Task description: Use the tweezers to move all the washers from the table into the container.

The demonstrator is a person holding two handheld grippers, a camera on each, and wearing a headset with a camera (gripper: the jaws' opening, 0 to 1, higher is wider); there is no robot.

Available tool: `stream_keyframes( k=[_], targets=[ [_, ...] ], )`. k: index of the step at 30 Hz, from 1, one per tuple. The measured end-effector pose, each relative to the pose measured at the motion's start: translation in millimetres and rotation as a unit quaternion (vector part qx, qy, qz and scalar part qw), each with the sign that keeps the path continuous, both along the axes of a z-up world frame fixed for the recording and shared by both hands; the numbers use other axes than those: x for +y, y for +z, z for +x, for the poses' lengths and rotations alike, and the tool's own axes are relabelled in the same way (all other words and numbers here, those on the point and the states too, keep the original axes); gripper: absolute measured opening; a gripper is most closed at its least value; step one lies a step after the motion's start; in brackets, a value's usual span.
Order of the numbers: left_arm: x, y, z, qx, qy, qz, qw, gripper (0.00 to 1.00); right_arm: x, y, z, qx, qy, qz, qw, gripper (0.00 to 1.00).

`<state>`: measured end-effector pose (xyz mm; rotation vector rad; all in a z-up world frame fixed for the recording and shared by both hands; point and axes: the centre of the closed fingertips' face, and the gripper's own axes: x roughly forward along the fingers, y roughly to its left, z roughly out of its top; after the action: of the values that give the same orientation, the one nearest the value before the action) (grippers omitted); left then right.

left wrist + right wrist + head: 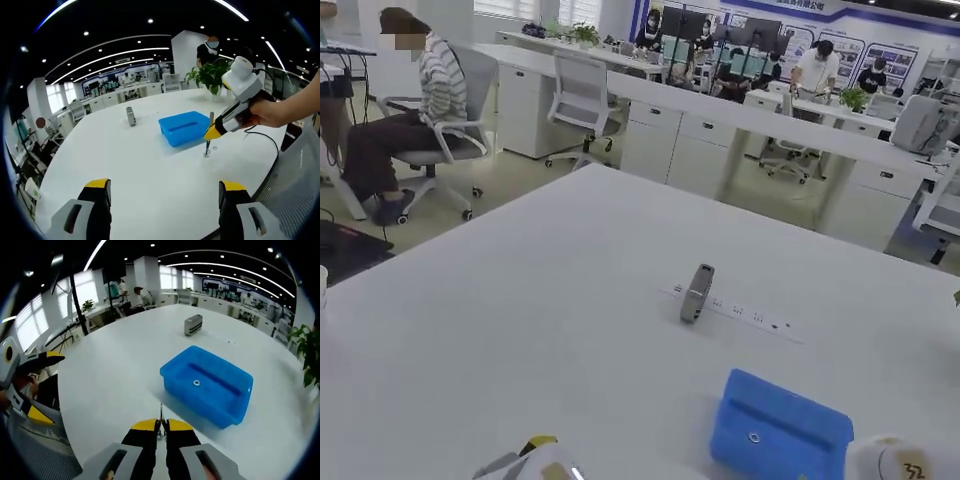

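Tweezers held beside the container: the left tongs (164, 186) gape wide and empty, and the right tongs (161, 426) are pinched on the tweezers (161, 414).
In the left gripper view a grey block (131, 115) stands left of centre on the white counter (150, 170). The blue container (184, 127) sits at centre. At right the tweezers point down, tips at the counter just beside it. In the right gripper view, one washer (196, 383) lies inside the container, right of centre.

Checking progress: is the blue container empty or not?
Not empty: one washer lies on the floor of the blue container, seen in the right gripper view and head view.
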<state>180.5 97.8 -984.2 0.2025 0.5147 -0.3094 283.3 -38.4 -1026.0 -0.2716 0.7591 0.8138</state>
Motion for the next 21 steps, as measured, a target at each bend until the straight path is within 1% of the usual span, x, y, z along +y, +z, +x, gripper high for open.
stream_keyframes(
  k=[2,4,13,21],
  targets=[
    [0.3,1.3,0.3,-0.003,0.001,-0.003,1.0000,0.91,0.1,4.1,0.5,-0.003,0.003,0.001,1.0000,0.01],
    [0.3,1.1,0.2,-0.002,0.001,-0.004,1.0000,0.91,-0.9,7.8,2.6,-0.007,0.002,0.003,1.0000,0.01],
    [-0.3,-0.7,-0.2,0.001,-0.001,0.002,1.0000,0.91,-0.5,25.6,7.4,-0.016,-0.002,0.018,0.9997,0.01],
    [-0.1,-1.3,-0.5,0.003,-0.001,0.004,1.0000,0.90,0.0,34.7,11.3,-0.021,0.000,0.024,0.9995,0.01]
  ],
)
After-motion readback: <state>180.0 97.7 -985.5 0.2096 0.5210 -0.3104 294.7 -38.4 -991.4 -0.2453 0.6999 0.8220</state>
